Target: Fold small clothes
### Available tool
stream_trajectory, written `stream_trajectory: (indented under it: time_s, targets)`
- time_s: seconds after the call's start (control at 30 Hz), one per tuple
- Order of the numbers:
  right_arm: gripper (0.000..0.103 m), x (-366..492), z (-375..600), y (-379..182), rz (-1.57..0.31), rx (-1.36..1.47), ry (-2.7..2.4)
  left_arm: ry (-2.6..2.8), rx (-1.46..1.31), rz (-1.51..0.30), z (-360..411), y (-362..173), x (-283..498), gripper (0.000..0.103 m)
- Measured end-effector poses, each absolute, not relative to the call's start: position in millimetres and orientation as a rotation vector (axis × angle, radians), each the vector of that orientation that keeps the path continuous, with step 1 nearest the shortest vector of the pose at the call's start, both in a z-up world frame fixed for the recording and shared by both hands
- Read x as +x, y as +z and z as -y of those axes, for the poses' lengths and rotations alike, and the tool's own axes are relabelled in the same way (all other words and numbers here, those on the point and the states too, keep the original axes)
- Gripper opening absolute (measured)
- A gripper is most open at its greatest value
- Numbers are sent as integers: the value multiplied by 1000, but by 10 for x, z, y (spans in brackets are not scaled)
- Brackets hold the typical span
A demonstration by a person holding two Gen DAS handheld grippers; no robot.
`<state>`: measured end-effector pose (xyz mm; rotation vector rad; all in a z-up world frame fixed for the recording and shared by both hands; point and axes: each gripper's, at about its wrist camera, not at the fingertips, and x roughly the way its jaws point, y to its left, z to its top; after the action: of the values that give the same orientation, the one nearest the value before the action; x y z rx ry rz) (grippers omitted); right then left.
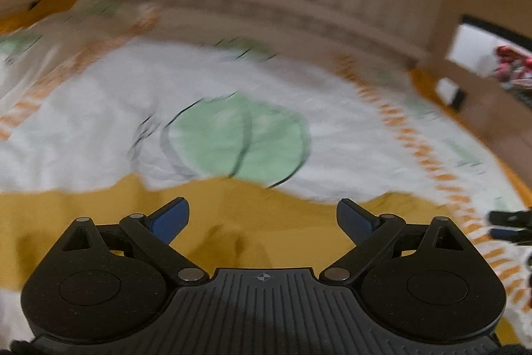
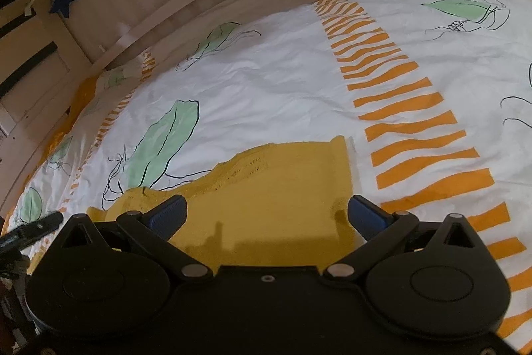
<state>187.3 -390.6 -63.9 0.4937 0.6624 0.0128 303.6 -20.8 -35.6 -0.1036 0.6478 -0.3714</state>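
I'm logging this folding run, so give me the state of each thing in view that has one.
left gripper: open, holding nothing, over the garment.
right gripper: open, holding nothing, over the garment.
mustard garment: lying flat on the bedsheet, ungripped; how far it is folded I cannot tell.
bedsheet: spread out, lightly wrinkled.

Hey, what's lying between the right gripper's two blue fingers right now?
Only the yellow garment, lying flat on the patterned bedsheet, shows in the gap of the open right gripper. The right wrist view shows it.
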Motion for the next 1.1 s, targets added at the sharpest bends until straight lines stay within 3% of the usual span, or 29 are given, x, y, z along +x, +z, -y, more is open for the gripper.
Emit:
stream_trajectory:
  time_s: [0.37,0.7,0.8,0.97,1.1]
  targets:
    - [103,1882,3855,-639,-664,483,17,-178,-12,-761,-160,-598,3028,96]
    - [103,1903,3758,-664,-677,472,29,-226,166,-783,377,-786,3034,96]
    - [103,1900,3768,-666,-677,479,28,-232,186,-811,488,-861,3062,91]
    - [103,1905,3781,-670,-682,489,33,-258,198,-803,641,-881,3014,72]
    - [103,1904,3786,-668,-683,491,30,-393,115,-773,663,-789,2925,72]
